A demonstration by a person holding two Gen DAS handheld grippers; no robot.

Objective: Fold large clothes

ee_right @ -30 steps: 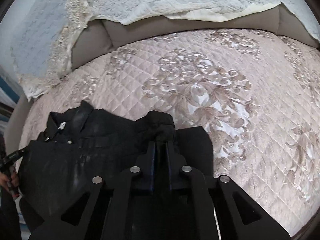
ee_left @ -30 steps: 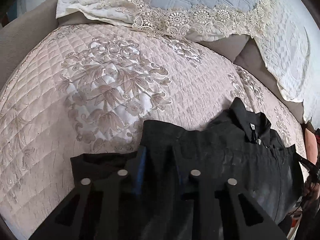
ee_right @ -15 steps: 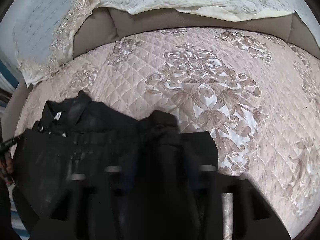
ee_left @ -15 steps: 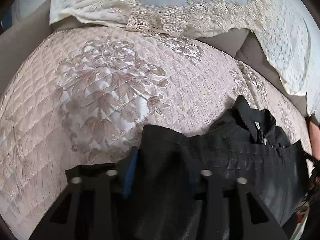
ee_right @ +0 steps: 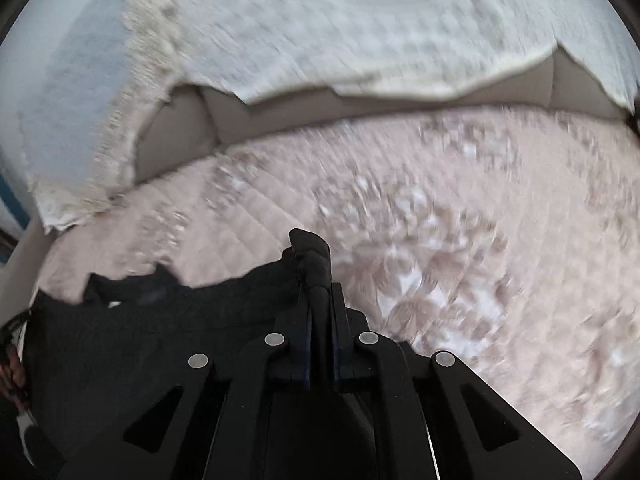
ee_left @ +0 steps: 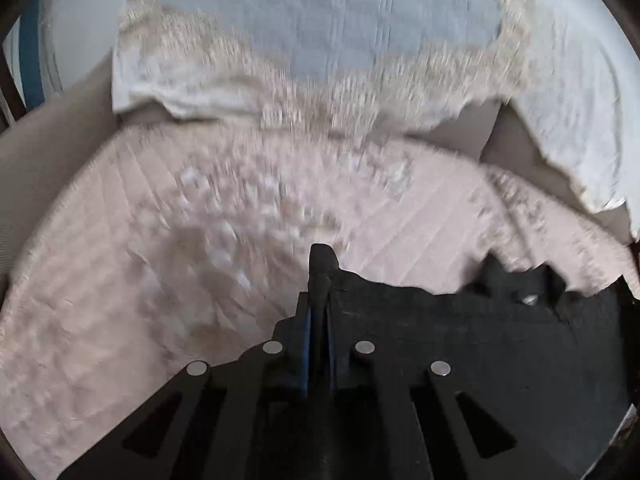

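Note:
A black collared shirt (ee_left: 460,340) lies on a pink quilted sofa cover (ee_left: 160,260). My left gripper (ee_left: 319,304) is shut on a pinched fold of the black shirt at its left edge. The shirt stretches to the right, with its collar (ee_left: 516,280) at the far right. In the right wrist view my right gripper (ee_right: 318,300) is shut on a bunched fold of the same shirt (ee_right: 160,332) at its right edge. The cloth spreads to the left there, the collar (ee_right: 132,284) at the far left. Both views are motion-blurred.
Lace-edged blue and cream throws (ee_left: 320,40) hang over the sofa back (ee_right: 224,120). The cream throw (ee_right: 360,28) covers the back cushions. The pink floral seat cover (ee_right: 480,240) spreads wide ahead of both grippers. A sofa arm (ee_left: 44,140) stands at the left.
The left gripper, open 1.0 s ago, has shut on the shirt's edge. The right gripper was shut, looked open half a second ago, and is shut on the shirt. Both have lifted, tilting the views upward.

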